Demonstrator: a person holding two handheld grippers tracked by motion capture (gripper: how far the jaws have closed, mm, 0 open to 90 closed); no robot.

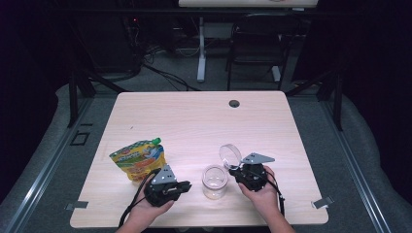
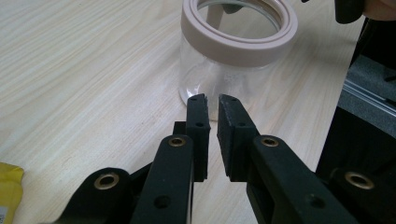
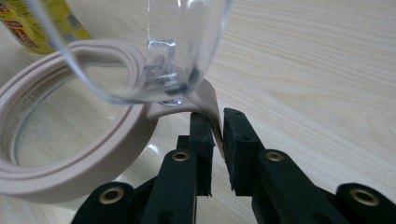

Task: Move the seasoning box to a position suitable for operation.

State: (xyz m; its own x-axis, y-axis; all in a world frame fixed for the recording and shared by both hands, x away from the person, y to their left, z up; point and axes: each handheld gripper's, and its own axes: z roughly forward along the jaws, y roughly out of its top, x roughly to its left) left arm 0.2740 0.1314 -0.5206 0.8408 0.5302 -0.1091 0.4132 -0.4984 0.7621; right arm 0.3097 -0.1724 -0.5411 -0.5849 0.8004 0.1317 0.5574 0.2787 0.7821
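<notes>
With the right gripper [image 3: 215, 126] pinched on the beige tab [image 3: 209, 105] of the hinged clear lid [image 1: 230, 155], I swing it fully back over the jar [image 1: 214, 181] at the desk's [image 1: 194, 121] front edge, left gripper [image 2: 212, 105] nearly shut, empty, bracing beside the glass.

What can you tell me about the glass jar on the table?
The jar is small, round and clear, seemingly empty, with a beige rubbery ring round its mouth. It stands upright near the table's front edge, between the two grippers. Its clear domed lid is swung open and tilted up. The right gripper pinches the ring's beige tab between its jaws.
</notes>
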